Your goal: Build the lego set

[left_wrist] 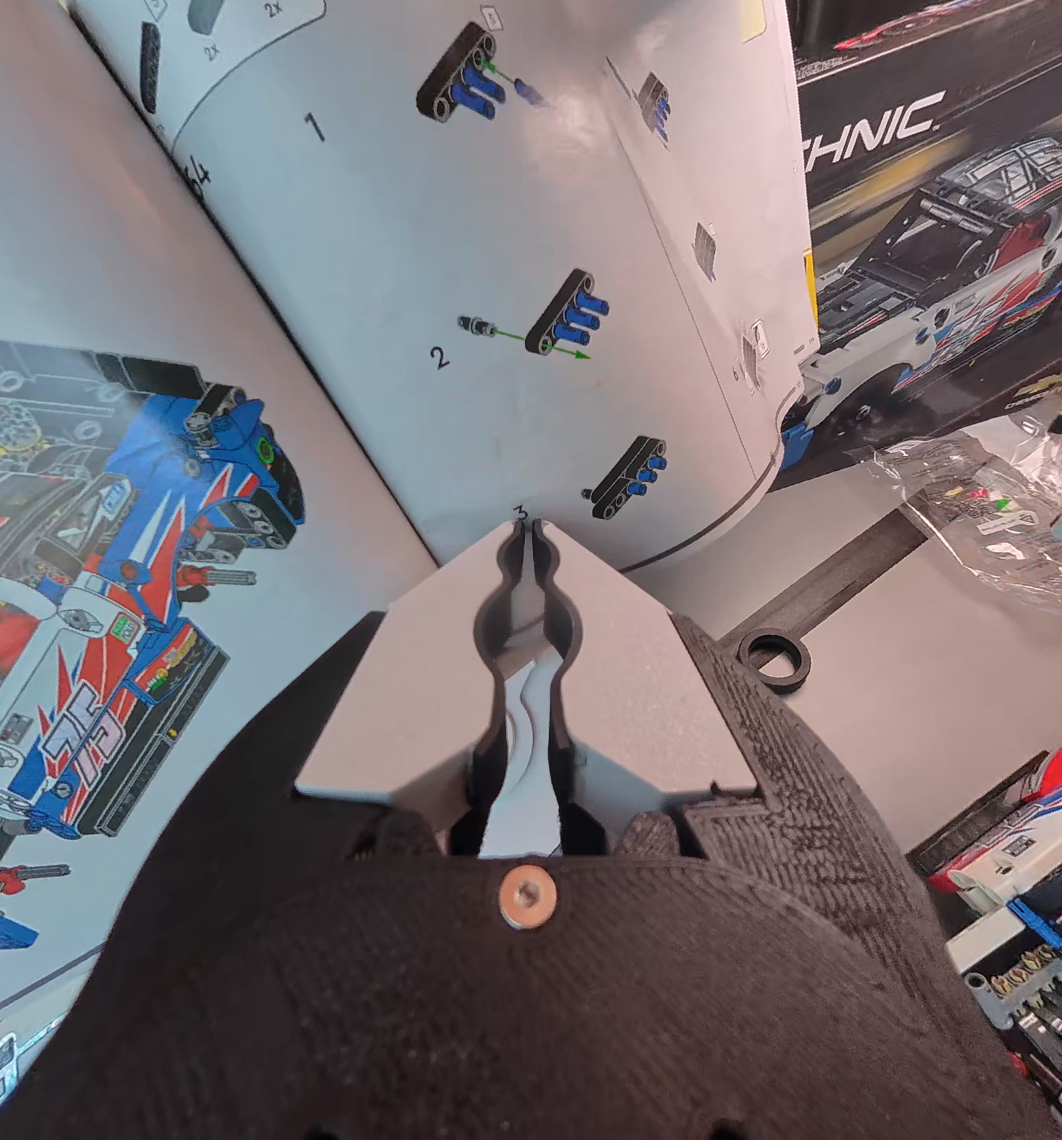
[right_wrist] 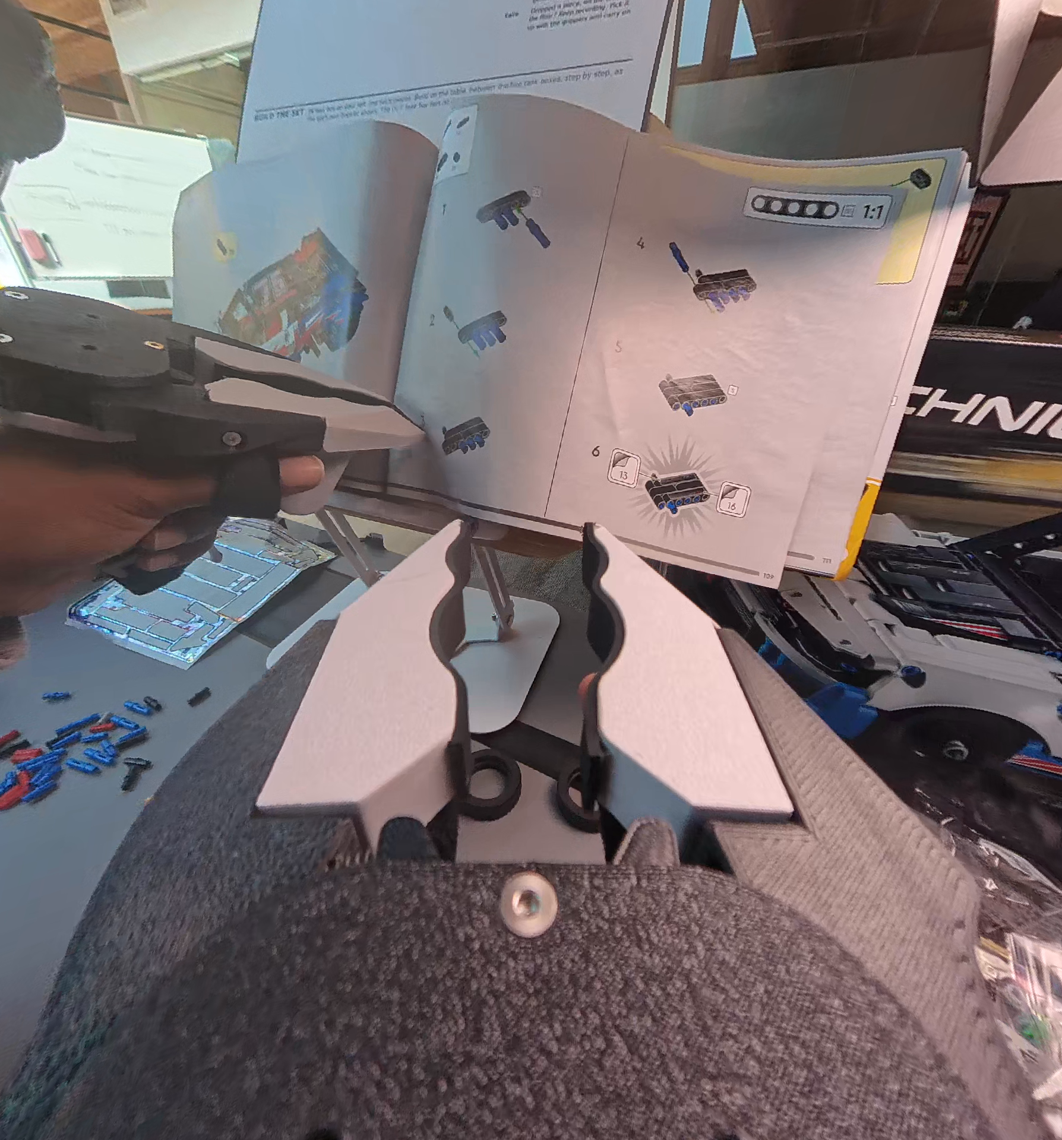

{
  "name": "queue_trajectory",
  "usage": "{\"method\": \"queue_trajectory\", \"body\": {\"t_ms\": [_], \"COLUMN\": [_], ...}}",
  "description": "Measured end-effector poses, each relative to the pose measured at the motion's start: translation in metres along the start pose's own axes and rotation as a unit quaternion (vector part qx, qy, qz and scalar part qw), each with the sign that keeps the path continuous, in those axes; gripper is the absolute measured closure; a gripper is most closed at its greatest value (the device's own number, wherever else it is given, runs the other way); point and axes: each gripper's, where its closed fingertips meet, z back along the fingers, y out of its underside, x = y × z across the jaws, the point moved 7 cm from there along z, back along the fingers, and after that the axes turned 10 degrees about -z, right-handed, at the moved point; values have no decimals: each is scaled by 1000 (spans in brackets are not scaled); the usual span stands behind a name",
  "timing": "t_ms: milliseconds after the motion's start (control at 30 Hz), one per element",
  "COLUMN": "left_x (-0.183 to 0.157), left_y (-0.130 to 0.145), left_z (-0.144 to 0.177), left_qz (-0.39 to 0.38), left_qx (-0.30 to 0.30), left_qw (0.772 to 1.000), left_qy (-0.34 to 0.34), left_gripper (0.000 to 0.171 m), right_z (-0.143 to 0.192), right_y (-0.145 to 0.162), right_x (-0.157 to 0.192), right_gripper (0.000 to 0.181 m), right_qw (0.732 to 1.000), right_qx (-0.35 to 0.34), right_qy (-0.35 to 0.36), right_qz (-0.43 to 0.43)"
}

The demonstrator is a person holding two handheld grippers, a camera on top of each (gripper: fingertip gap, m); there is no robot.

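The open instruction booklet (right_wrist: 670,345) stands on a stand and fills the left wrist view (left_wrist: 393,277). My left gripper (left_wrist: 527,524) is shut, its tips against the page beside the lowest step drawing; nothing shows between the tips. It also shows in the right wrist view (right_wrist: 417,429), held by a hand, at the fold by a curled-up page (right_wrist: 331,247). My right gripper (right_wrist: 527,530) is open and empty, just below the booklet's bottom edge. A partly built white and blue lego car (right_wrist: 948,648) sits to the right.
A pile of blue, red and black pins (right_wrist: 53,752) lies on the grey table at the left. A sticker sheet (right_wrist: 201,592) lies behind it. The set's box (right_wrist: 1010,419) stands behind the car. Clear plastic bags (right_wrist: 1041,987) lie at the right. The stand's foot (left_wrist: 772,663) reaches forward. My hands' fingertips stand some 12 centimetres from each other.
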Motion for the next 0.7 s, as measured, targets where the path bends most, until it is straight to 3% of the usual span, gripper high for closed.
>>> {"method": "queue_trajectory", "body": {"t_ms": [233, 400, 700], "left_x": [0, 2, -4], "left_y": [-9, -12, 22], "left_z": [11, 46, 111], "left_qz": [8, 13, 38], "left_qx": [-33, -97, -123], "left_qw": [999, 995, 990], "left_qy": [1, -2, 52], "left_gripper": [170, 170, 165], "right_z": [16, 30, 55], "right_y": [-2, -1, 3], "right_x": [8, 13, 31], "right_gripper": [148, 148, 148], "right_qw": [1000, 1000, 999], "right_qx": [-17, -19, -10], "right_qy": [-4, -13, -42], "right_qz": [-9, -6, -2]}}
